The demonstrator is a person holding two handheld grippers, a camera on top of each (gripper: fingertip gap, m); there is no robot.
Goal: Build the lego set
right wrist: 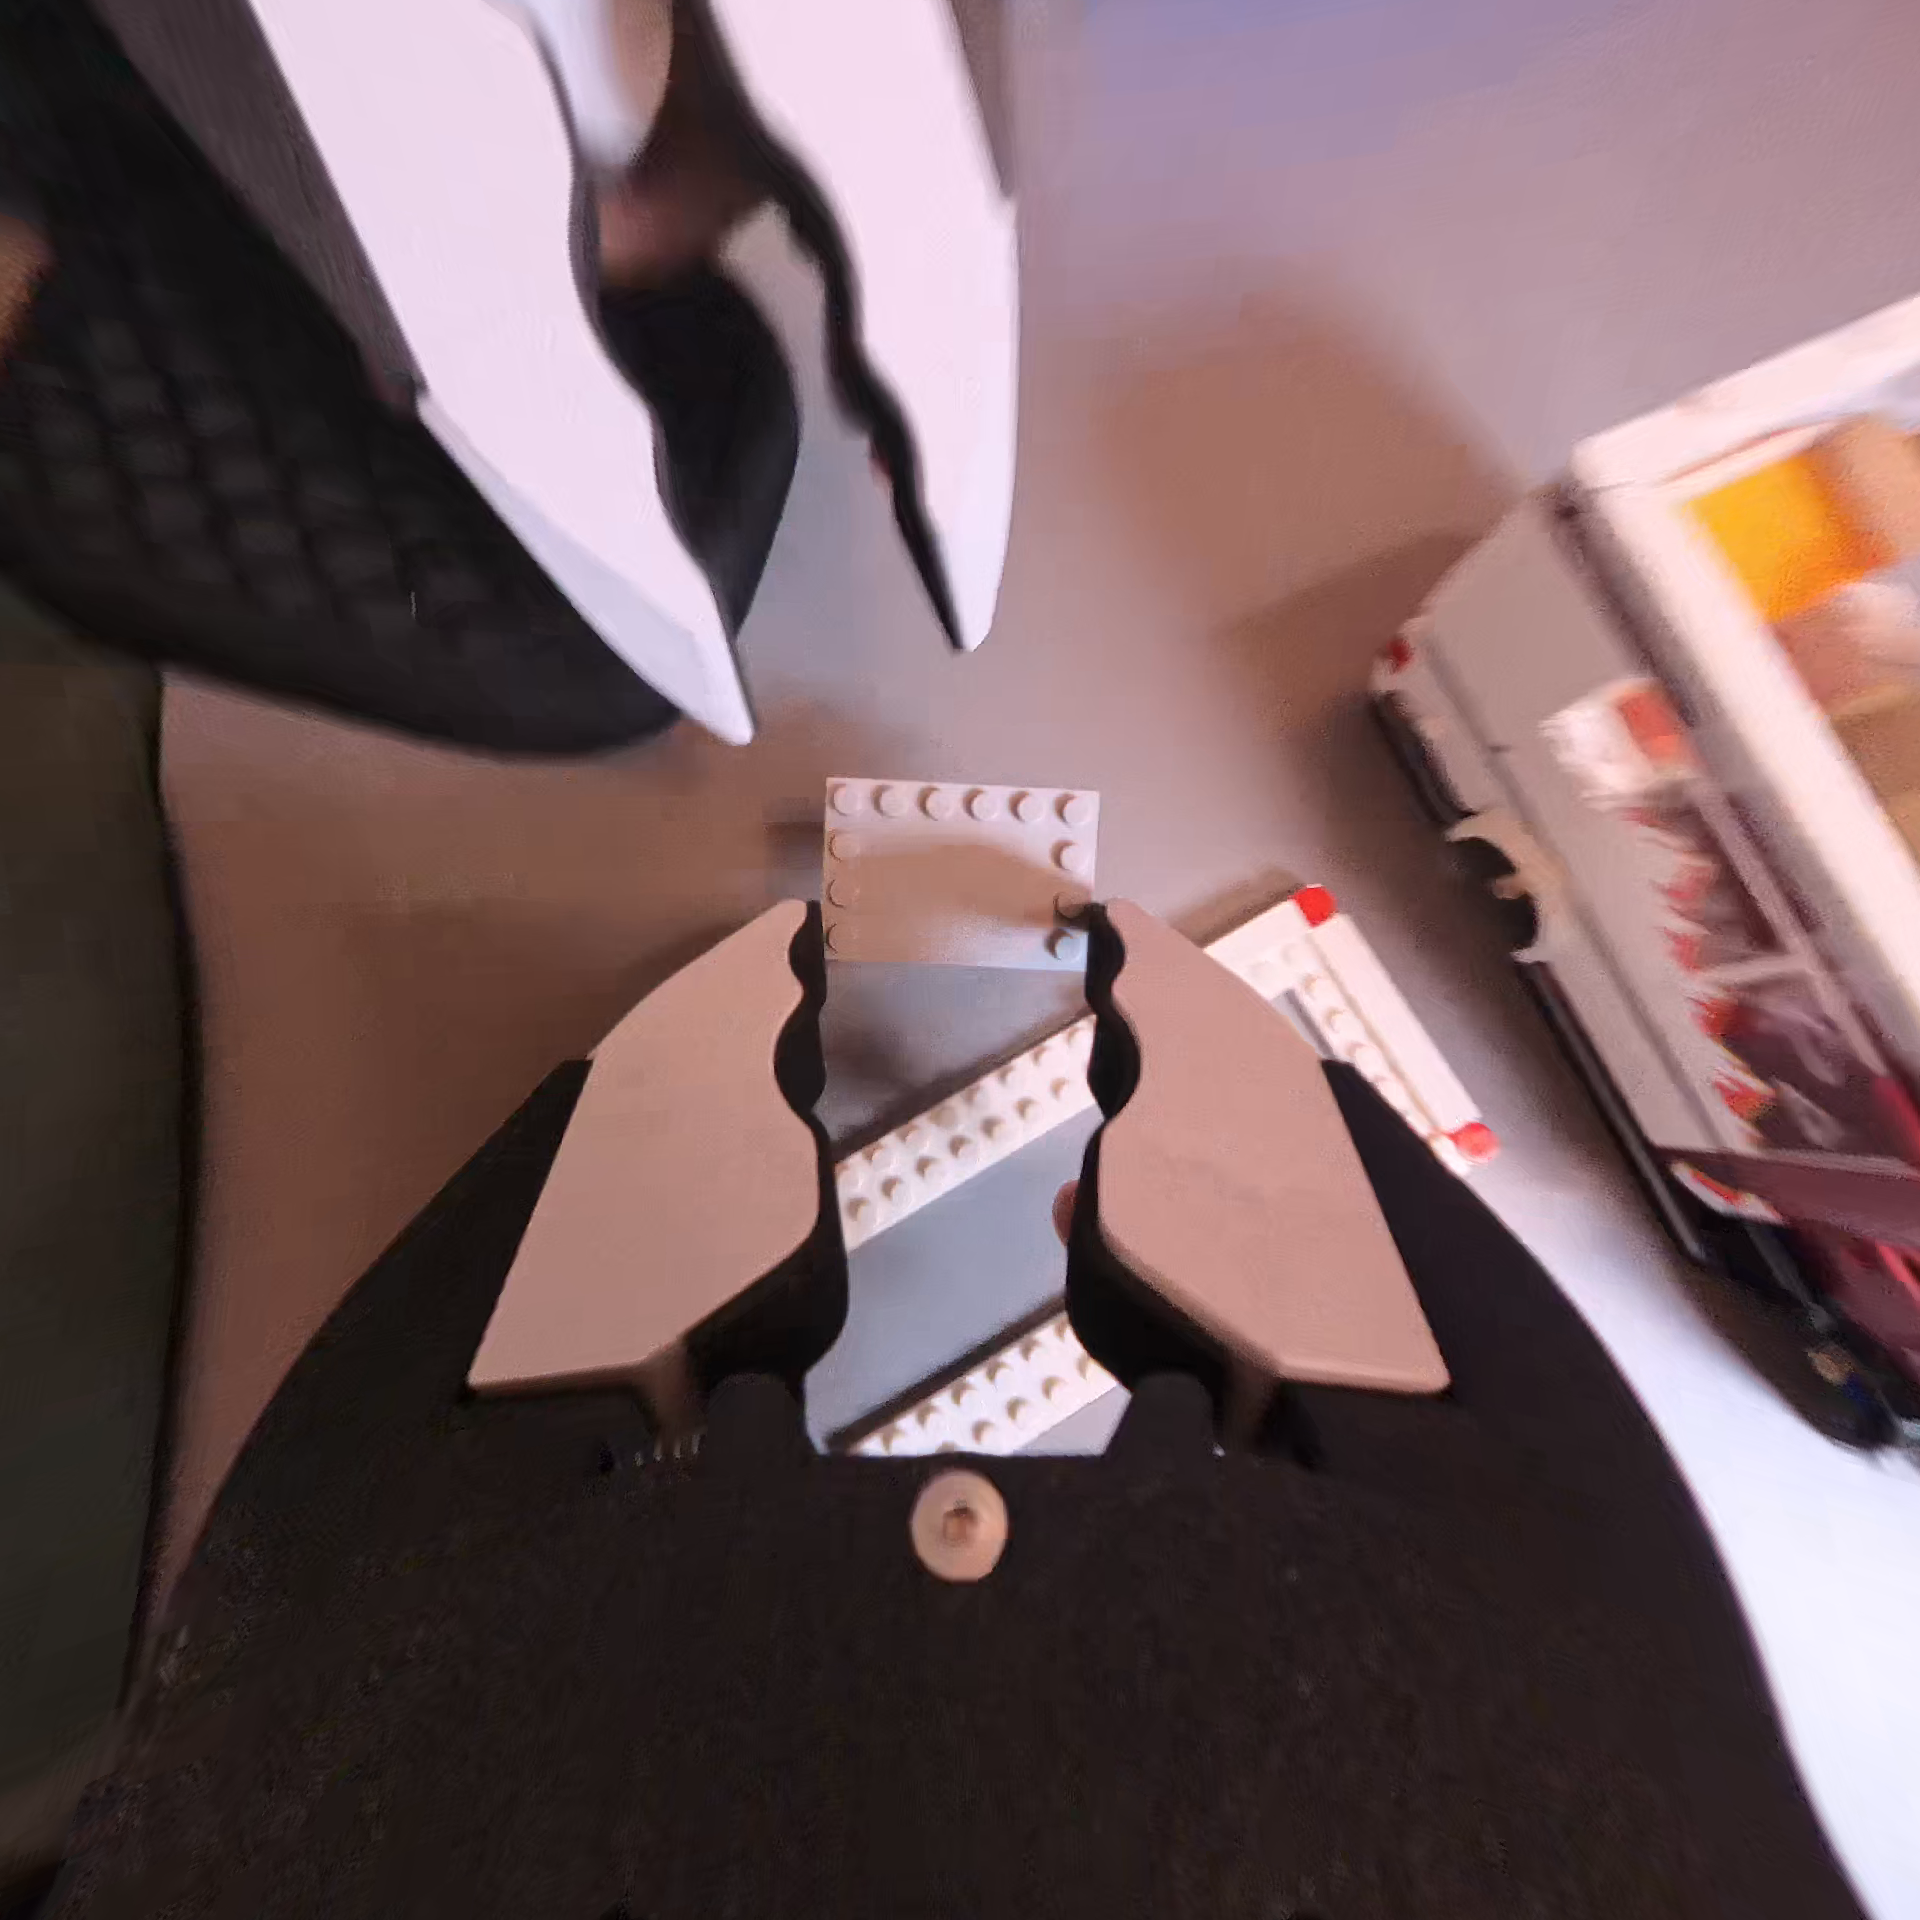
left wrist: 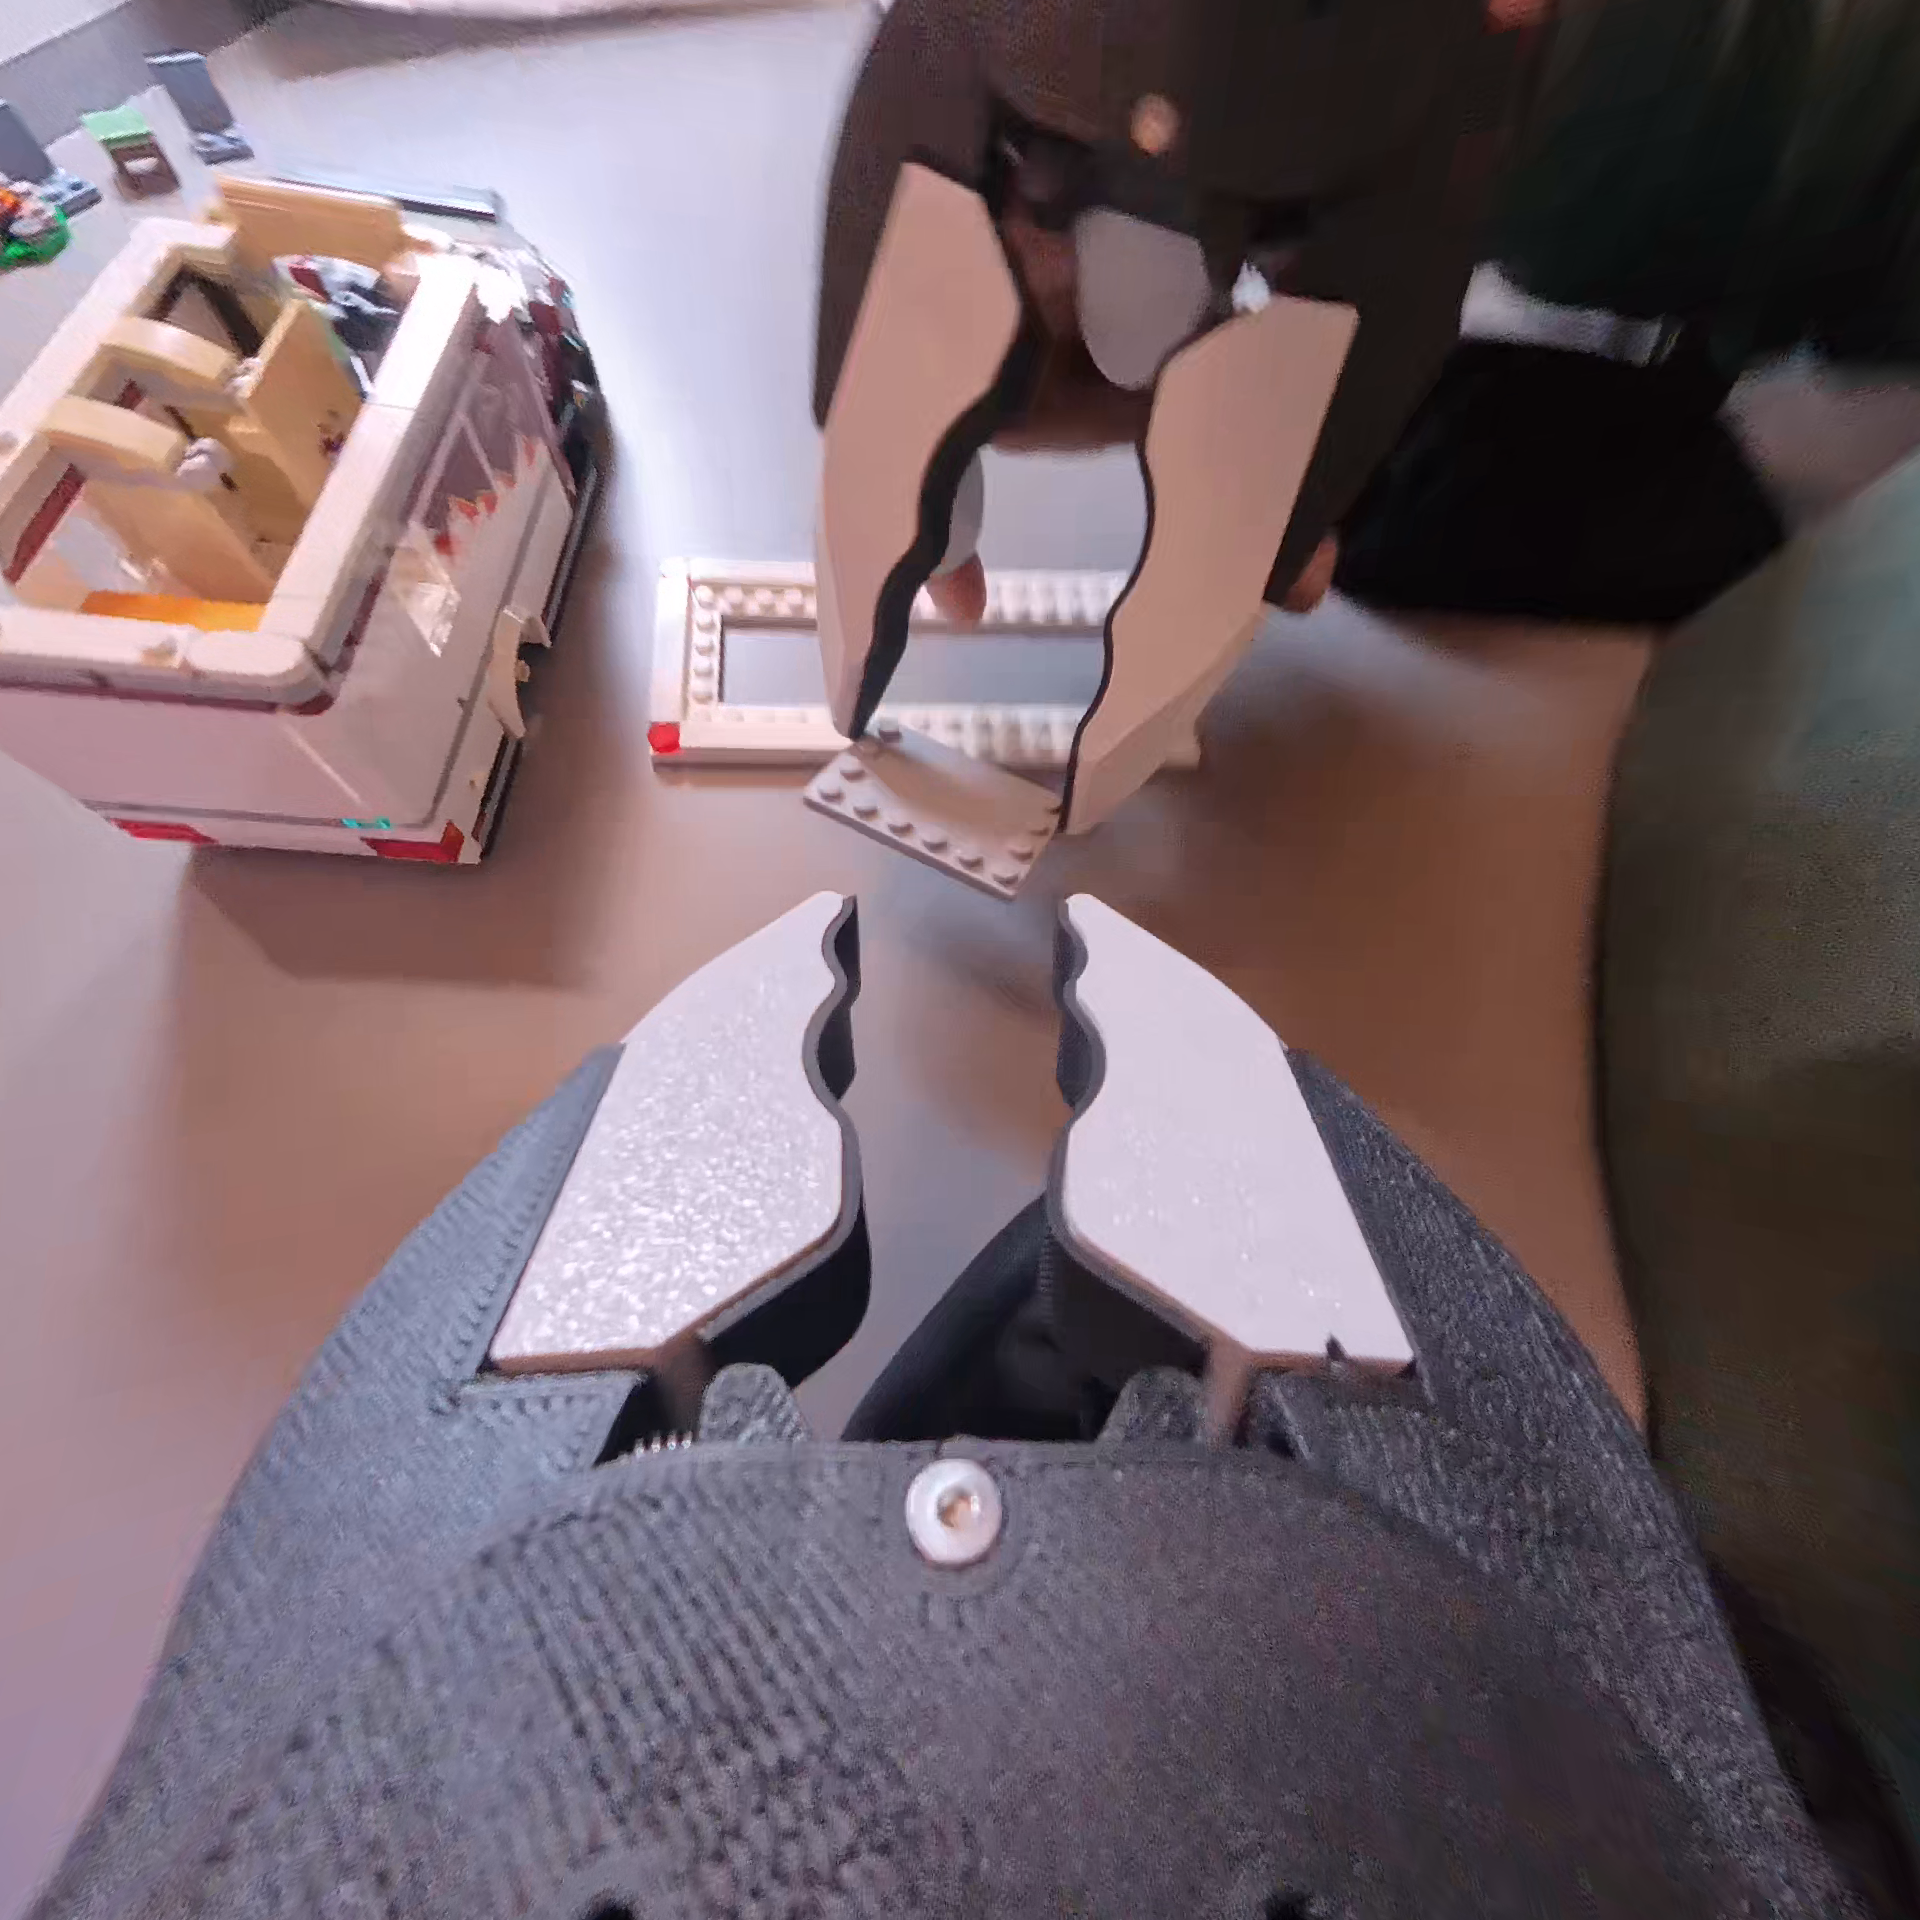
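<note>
Both grippers same build: left gripper [left wrist: 956, 914] has dark grey 3D-printed body w/ ribbed layer texture, one silver hex-socket screw [left wrist: 954, 1512] centred near the cam, and two pale grey speckled fingers [left wrist: 717, 1153] w/ black wavy pads on inner edges. Right gripper [right wrist: 956, 920] looks black-bodied, same screw [right wrist: 958, 1527], fingers [right wrist: 665, 1174] tan-grey in shade, small spring coil at left finger base. Person [left wrist: 1558, 156] far right wears dark brown jacket, black lower garment.
</note>
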